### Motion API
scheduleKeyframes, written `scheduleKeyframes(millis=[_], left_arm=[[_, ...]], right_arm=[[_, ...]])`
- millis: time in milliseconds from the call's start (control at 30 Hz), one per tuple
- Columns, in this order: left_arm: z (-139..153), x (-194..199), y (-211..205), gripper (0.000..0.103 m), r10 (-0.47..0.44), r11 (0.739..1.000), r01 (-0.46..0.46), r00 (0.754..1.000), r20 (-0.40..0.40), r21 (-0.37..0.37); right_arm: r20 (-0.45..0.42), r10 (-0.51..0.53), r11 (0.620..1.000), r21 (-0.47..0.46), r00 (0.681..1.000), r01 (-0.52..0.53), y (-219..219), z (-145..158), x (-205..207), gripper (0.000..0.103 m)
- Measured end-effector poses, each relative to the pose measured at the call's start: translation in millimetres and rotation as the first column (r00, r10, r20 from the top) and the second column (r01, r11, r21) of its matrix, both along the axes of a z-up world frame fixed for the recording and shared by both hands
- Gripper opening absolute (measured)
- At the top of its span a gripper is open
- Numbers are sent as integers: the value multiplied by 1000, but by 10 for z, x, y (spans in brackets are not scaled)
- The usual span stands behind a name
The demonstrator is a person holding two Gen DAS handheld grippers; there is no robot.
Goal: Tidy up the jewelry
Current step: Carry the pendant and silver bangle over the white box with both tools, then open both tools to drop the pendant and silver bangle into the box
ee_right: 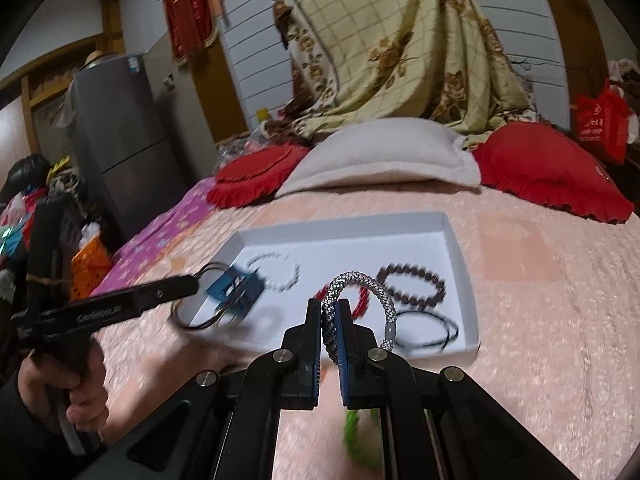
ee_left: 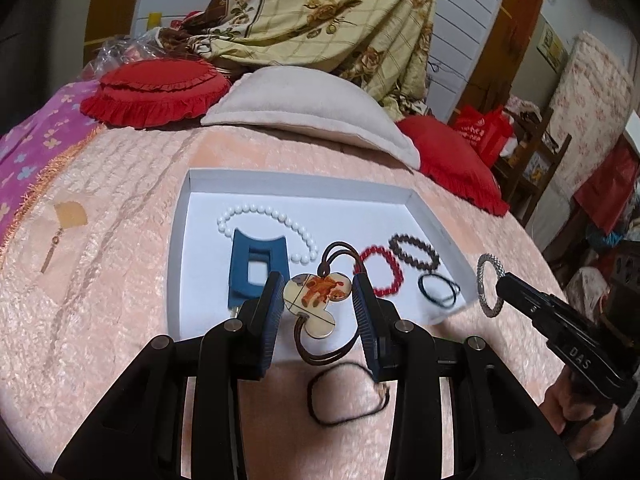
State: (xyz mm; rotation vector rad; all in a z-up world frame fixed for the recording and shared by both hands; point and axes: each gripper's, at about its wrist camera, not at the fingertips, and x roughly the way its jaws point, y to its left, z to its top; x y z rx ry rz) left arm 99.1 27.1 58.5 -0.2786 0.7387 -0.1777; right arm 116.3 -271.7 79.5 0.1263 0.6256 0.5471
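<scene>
A white tray (ee_left: pixel 188 216) lies on the pink bedspread. It holds a white bead bracelet (ee_left: pixel 262 211), a blue clip (ee_left: pixel 256 268), a red bead bracelet (ee_left: pixel 380 270), a brown bead bracelet (ee_left: pixel 414 256) and a black cord loop (ee_left: pixel 438 290). My left gripper (ee_left: pixel 318 304) is shut on a cream pendant with orange marks (ee_left: pixel 318 300), its brown cord hanging, above the tray's near edge. My right gripper (ee_right: pixel 329 322) is shut on a silver braided bracelet (ee_right: pixel 360 284), held above the tray's near side; the bracelet also shows in the left wrist view (ee_left: pixel 486 288).
A black hair tie (ee_left: pixel 346 394) lies on the bedspread below the left gripper. A green bead item (ee_right: pixel 356 436) lies under the right gripper. A beige pillow (ee_left: pixel 304 100), red cushions (ee_left: pixel 156 92) and a small gold trinket (ee_left: pixel 66 226) are on the bed.
</scene>
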Motion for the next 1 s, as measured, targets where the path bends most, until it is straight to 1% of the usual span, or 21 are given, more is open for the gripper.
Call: scheduleKeyframes(millis=[67,133,233,400,533,600,667,733,800,867,933,1000], left_arm=[[-10,97,-22,34,7,1000,-7,1000,2,-9],[-39,231,-75,34,11,1000,-11,1000,-1,-12],[-102,390,-171,34,13,1000,-13,1000,-23,-7],[-305,552,-346,34,1,1000,-4,992,-124,-23],[-361,572,-432,34,11,1000,-9,988,-154,15],[-379,596,-418,34,37,999,-31,986,-161,40],[-402,627,-405,34,57,997,-48,984,-170,57],[-427,646,-395,34,58,997,-50,982,-181,51],[-439,643,-412,34,58,997,-46,981,-186,68],[-436,627,-443,35,63,995,-46,981,-183,93],[-430,607,-458,36,58,994,-40,982,-179,101],[-422,586,-452,42,53,994,-35,983,-176,100]], right_arm=[[-12,-22,1000,14,1000,22,13,-4,141,6],[-20,-58,998,1,998,58,62,-13,309,6],[-51,-81,997,5,995,81,160,-36,561,6],[-97,-93,996,8,991,94,347,-13,1043,6],[-186,-66,998,5,980,68,468,-190,1447,6],[-229,-58,998,-7,972,58,534,-301,1595,6],[-254,-46,999,-21,966,42,596,-373,1660,6],[-259,-55,998,-35,964,48,625,-429,1699,6],[-286,-68,998,-21,956,65,597,-497,1734,6],[-294,-79,997,-20,953,76,568,-537,1749,6],[-304,-80,996,0,949,84,531,-540,1758,7],[-293,-90,996,-20,952,88,509,-526,1743,8]])
